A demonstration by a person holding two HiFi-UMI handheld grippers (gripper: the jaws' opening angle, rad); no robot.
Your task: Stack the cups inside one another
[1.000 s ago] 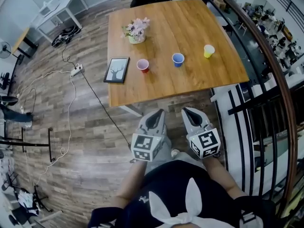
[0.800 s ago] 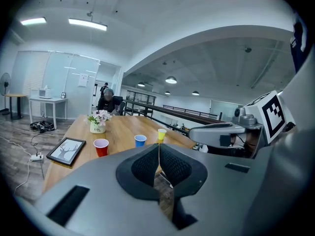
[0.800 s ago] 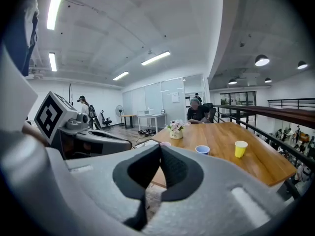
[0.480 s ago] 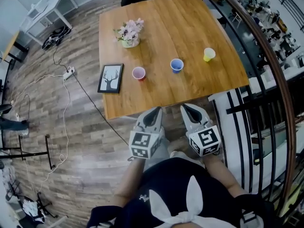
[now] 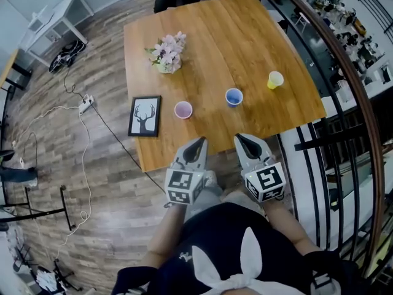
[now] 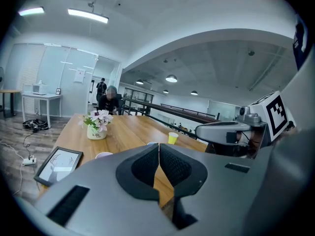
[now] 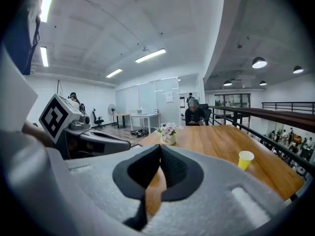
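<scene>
on the bench (image 5: 245, 42), pink cup (image 5: 183, 109), blue cup (image 5: 233, 96) & yellow cup (image 5: 275, 79) stand apart in a row, mouths up, none nested yet. they look light & thin-walled, easy to crush or tip, so pinch one wall at the rim, gently. left tool (image 5: 198, 145) & right tool (image 5: 244, 142) are both closed on nothing. vs a sec ago the bench edge is nearer; tool tips now reach it.

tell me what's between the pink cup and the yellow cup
The blue cup stands between the pink cup and yellow cup, shown in the head view.
</scene>
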